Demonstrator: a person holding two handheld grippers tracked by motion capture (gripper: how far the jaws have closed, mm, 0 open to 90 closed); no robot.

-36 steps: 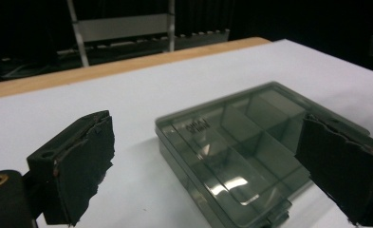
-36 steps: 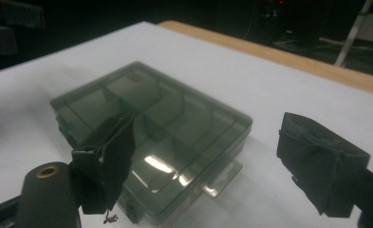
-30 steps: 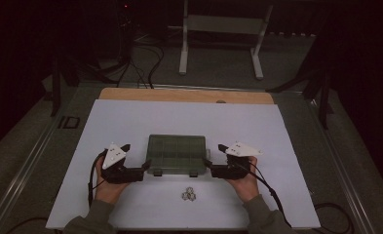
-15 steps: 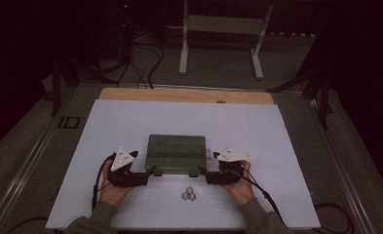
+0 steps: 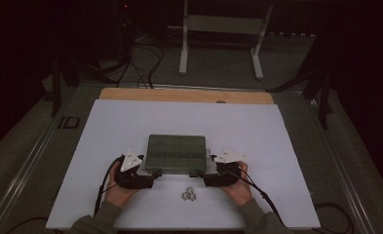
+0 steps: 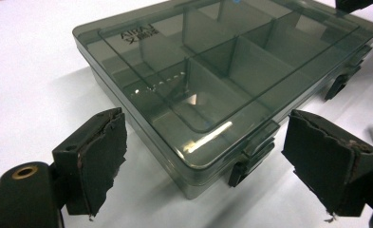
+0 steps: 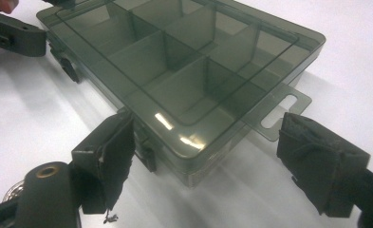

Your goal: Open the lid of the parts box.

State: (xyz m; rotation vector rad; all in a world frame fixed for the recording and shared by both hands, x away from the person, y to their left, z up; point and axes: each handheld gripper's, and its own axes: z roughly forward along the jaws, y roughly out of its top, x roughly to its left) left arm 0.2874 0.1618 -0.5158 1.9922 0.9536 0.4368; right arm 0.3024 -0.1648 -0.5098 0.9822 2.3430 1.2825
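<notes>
The lidded, smoke-grey clear plastic compartment box (image 5: pixel 177 154) is flanked at its near corners by the left gripper (image 5: pixel 147 176) and right gripper (image 5: pixel 209 176); both are wide open, nothing is held. The latches remain fastened; opening is judged still to come.

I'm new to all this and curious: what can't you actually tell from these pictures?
- Small metal pieces, high view: too small to identify.
- Box contents, both gripper views: dark lid with glare; compartments look empty, not certain.
- Lid lettering, left gripper view: too blurred to read.
- Box's far wall, high view: hidden behind its lid.
</notes>
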